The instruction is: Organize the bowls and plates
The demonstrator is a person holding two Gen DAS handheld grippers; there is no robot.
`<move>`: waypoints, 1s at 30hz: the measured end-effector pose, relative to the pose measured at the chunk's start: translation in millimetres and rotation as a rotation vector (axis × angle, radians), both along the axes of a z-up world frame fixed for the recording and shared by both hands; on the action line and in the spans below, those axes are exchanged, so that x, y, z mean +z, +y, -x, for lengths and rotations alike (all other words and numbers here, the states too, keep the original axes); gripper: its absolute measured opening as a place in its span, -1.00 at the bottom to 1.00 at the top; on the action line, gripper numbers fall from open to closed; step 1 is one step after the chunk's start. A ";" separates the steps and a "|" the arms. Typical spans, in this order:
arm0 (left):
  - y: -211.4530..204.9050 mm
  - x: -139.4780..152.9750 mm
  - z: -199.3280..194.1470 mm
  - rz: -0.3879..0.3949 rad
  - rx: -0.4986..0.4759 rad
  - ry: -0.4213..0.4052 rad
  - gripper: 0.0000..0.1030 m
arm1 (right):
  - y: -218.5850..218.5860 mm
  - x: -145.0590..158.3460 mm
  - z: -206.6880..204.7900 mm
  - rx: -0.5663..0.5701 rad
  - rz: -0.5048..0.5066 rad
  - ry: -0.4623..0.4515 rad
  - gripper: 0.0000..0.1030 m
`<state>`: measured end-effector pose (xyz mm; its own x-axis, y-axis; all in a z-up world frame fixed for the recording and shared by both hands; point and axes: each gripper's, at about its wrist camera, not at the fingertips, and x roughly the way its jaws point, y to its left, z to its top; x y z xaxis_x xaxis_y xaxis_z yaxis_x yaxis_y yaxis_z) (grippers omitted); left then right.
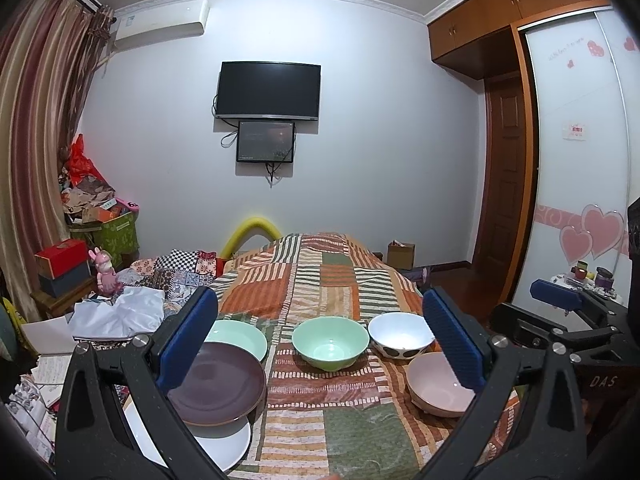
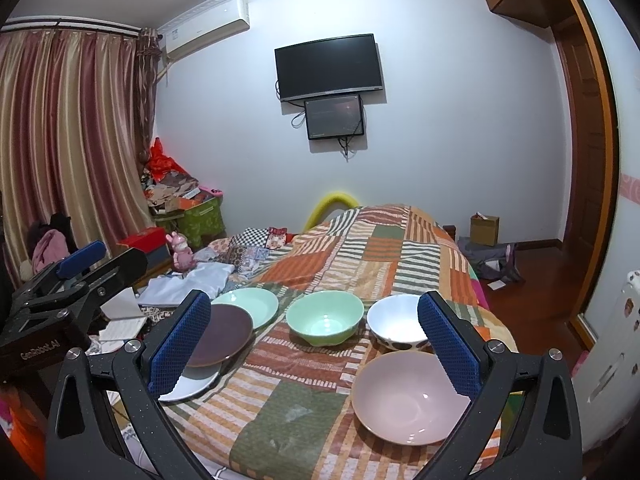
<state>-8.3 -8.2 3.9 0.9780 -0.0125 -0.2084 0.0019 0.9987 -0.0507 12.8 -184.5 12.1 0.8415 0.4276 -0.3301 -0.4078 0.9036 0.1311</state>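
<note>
Your left tongs (image 1: 320,340) and right tongs (image 2: 316,340) are hanging spread wide, gripping nothing; the round pink ceramic bowl (image 2: 412,396) is sitting on the striped patchwork bed (image 2: 304,408) beside the dark purple plate (image 1: 220,384).

A: Where do the plates lie relative to the left hand-held gripper (image 1: 320,344)?

B: On the bed (image 1: 320,272), at its left finger: near plate (image 1: 224,446) lowest, middle plate (image 1: 224,384) overlapping it, far plate (image 1: 240,334) behind.

A: And the bowls?

B: Centre bowl (image 1: 330,342) lies ahead between the fingers. Far right bowl (image 1: 400,334) sits beside it; near right bowl (image 1: 438,386) lies before that, at the right finger.
</note>
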 end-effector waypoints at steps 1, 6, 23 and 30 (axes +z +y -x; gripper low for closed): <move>1.0 0.0 1.1 0.001 0.001 -0.003 1.00 | 0.7 0.1 -0.5 -0.001 0.000 0.001 1.00; 0.8 -1.4 1.6 0.006 0.002 -0.004 1.00 | 0.4 0.4 -0.8 0.000 0.000 0.001 1.00; 0.5 -3.0 0.1 0.005 -0.008 -0.003 1.00 | -0.7 0.9 -0.6 0.000 -0.001 -0.002 1.00; 1.2 -2.9 -0.4 0.005 -0.009 0.000 1.00 | -0.8 1.4 -0.9 0.000 0.000 -0.004 1.00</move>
<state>-7.9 -7.0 1.0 0.9779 -0.0222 -0.2081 0.0107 0.9984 -0.0560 13.7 -185.2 13.5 0.8426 0.4278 -0.3270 -0.4083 0.9035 0.1300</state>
